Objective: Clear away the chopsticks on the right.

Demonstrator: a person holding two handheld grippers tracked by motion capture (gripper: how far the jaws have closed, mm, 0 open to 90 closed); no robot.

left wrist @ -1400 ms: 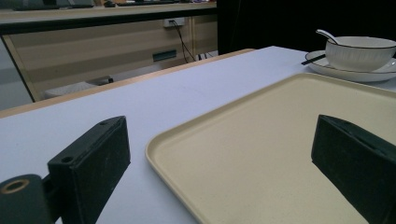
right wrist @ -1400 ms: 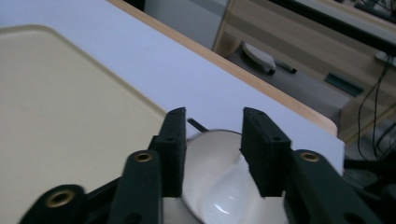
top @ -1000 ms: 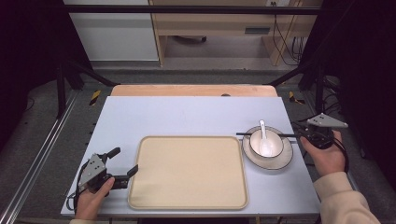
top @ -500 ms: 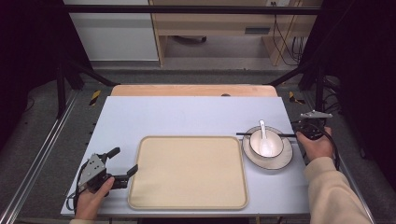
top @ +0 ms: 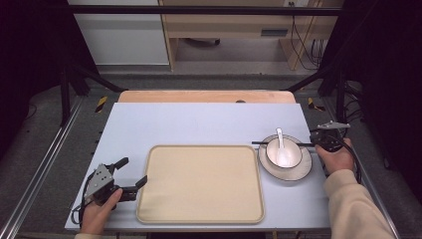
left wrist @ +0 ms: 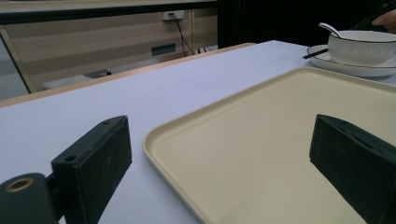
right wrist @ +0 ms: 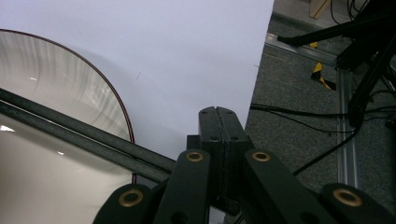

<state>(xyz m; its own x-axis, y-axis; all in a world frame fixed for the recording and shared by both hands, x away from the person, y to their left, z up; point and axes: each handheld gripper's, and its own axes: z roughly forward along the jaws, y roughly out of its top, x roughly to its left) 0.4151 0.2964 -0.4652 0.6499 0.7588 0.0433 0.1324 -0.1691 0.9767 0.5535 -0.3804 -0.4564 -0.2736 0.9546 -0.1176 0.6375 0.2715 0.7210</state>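
Observation:
A white bowl (top: 283, 154) with a white spoon (top: 279, 137) in it stands on a dark-rimmed plate (top: 298, 172) at the right of the table. Black chopsticks (top: 260, 143) lie across the plate's far side. My right gripper (top: 314, 143) sits low at the chopsticks' right end. In the right gripper view its jaws (right wrist: 218, 126) are pressed together, and the chopsticks (right wrist: 70, 128) run under them over the plate (right wrist: 60, 84). My left gripper (top: 132, 171) rests open at the near left, with the corner of the beige tray (left wrist: 261, 121) between its wide-apart jaws (left wrist: 219, 154).
The beige tray (top: 199, 147) lies in the middle of the pale blue table (top: 199, 119). The table's right edge runs just beside my right hand, with floor rails and cables below. A wooden bench stands beyond the far edge.
My right hand has come down and in toward the plate's right rim, at the chopsticks' end. The left gripper, tray, bowl and chopsticks have stayed where they were.

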